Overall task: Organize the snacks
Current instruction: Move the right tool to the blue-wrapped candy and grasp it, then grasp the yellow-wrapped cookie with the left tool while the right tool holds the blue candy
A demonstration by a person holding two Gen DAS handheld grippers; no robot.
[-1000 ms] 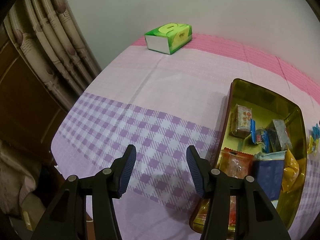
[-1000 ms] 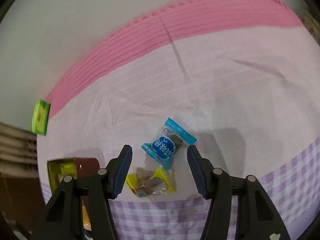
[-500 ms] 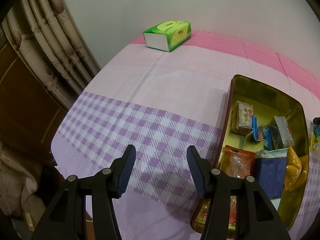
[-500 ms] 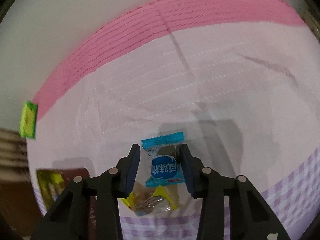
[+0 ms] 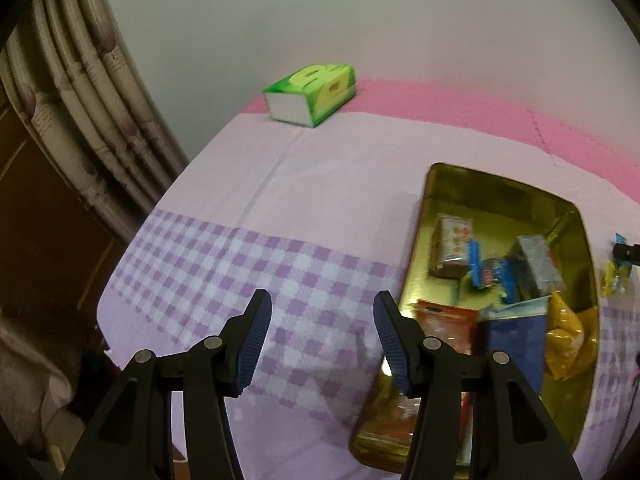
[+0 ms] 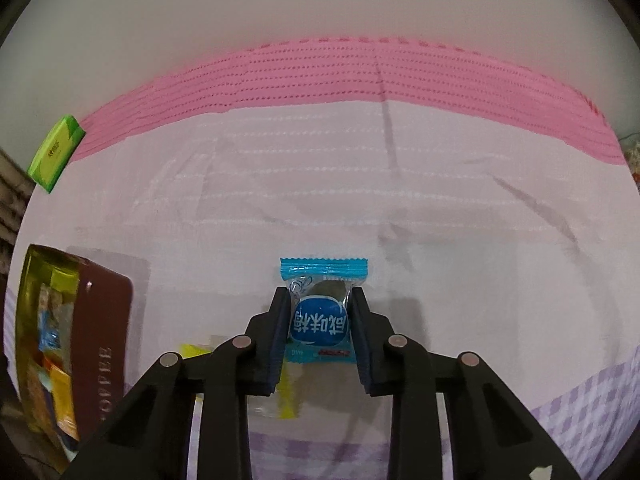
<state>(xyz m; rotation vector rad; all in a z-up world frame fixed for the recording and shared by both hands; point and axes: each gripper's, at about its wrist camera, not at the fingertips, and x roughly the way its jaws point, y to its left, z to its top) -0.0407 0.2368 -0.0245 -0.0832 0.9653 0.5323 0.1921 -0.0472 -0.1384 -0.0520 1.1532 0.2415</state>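
Right tongs (image 6: 320, 312) clamped on blue snack packet (image 6: 322, 312), just beside yellow candy (image 6: 286, 400), on the pale band of the worktop (image 6: 440, 220) short of the pink far edge. Left tongs (image 5: 322, 340) apart, empty, over the checked band. Step in hand: pick-up. Next, by judgement: lift clear, carry to gold tin (image 5: 496, 188) toward the left edge, release inside among stored snacks

Snack tin (image 5: 440, 184) right of left claw (image 5: 322, 336), tissue box (image 5: 312, 94) behind, wrapped candy (image 6: 322, 312) between right claw (image 6: 320, 328) pads
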